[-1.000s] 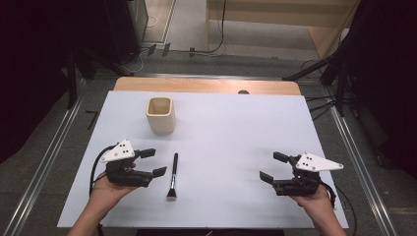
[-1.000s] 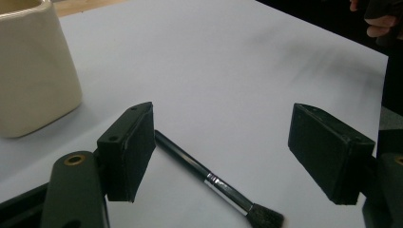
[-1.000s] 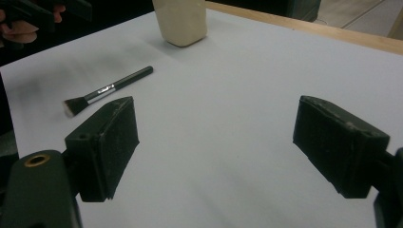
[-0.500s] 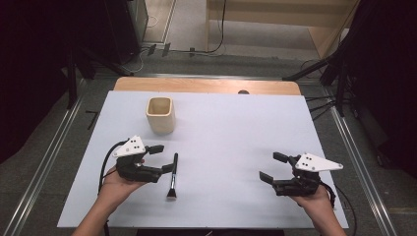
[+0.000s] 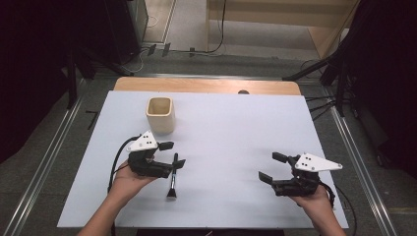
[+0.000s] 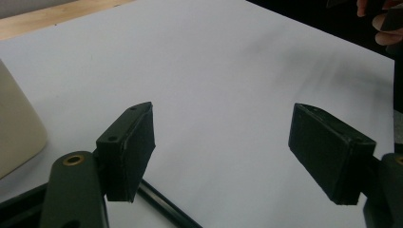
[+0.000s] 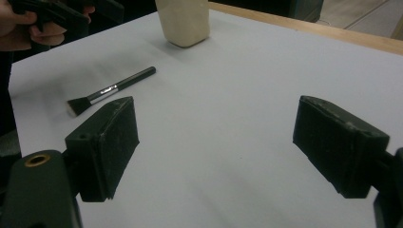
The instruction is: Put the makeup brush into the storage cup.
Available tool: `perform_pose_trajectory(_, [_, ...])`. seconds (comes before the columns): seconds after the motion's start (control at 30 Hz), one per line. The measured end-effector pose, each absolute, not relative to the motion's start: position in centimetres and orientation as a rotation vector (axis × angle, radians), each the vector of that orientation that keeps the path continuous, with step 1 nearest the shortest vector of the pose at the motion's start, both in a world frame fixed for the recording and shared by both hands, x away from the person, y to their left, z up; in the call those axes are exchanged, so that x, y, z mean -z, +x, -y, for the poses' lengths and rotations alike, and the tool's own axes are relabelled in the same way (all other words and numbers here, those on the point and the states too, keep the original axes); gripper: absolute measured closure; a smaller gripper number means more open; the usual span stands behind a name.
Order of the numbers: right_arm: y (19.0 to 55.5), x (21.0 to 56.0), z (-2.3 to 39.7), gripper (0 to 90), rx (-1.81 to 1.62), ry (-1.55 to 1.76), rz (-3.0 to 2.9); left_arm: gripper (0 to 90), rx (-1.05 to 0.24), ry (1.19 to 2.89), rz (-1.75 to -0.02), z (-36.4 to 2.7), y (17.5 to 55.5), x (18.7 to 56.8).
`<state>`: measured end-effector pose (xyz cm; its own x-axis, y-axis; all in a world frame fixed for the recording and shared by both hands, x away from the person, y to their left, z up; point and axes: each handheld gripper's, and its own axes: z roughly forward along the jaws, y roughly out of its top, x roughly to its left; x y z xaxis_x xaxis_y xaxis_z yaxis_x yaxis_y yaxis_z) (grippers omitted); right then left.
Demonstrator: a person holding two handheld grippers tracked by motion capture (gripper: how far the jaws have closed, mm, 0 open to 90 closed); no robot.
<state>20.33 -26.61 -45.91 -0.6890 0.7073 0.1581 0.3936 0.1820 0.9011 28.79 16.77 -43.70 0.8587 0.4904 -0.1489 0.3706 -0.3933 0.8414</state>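
Note:
A black makeup brush (image 5: 172, 176) lies on the white table top (image 5: 231, 128), handle pointing away, bristles toward the person. My left gripper (image 5: 173, 155) is open, hovering over the far end of the handle. In the left gripper view the handle (image 6: 164, 209) runs along the table just below the left jaw, with nothing between the pads of my left gripper (image 6: 223, 152). A beige square cup (image 5: 160, 114) stands upright behind it. My right gripper (image 5: 272, 167) rests open at the right front; from the right gripper view (image 7: 214, 142) the brush (image 7: 111, 90) and cup (image 7: 183, 19) lie farther off.
A wooden strip (image 5: 206, 85) borders the table's far edge. Metal rails (image 5: 49, 162) run along both sides on the floor. The cup's side (image 6: 16, 137) is close on the left in the left gripper view.
My left gripper has moved right and slightly forward, from beside the brush to over its handle end. The right gripper, brush and cup have stayed put.

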Motion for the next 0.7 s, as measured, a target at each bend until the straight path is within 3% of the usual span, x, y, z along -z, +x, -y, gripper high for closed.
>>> perform_pose_trajectory(0.27, [20.34, 45.92, 26.63, 16.0, -1.504, 1.05, -2.166, 24.5, -0.167, 2.026, -0.715, -16.91, 28.68, 43.18])
perform_pose_trajectory(0.7, [20.23, 45.86, 26.65, 16.1, -1.482, 1.081, -2.136, 24.7, -0.218, 2.036, -0.994, -16.71, 28.19, 43.18])
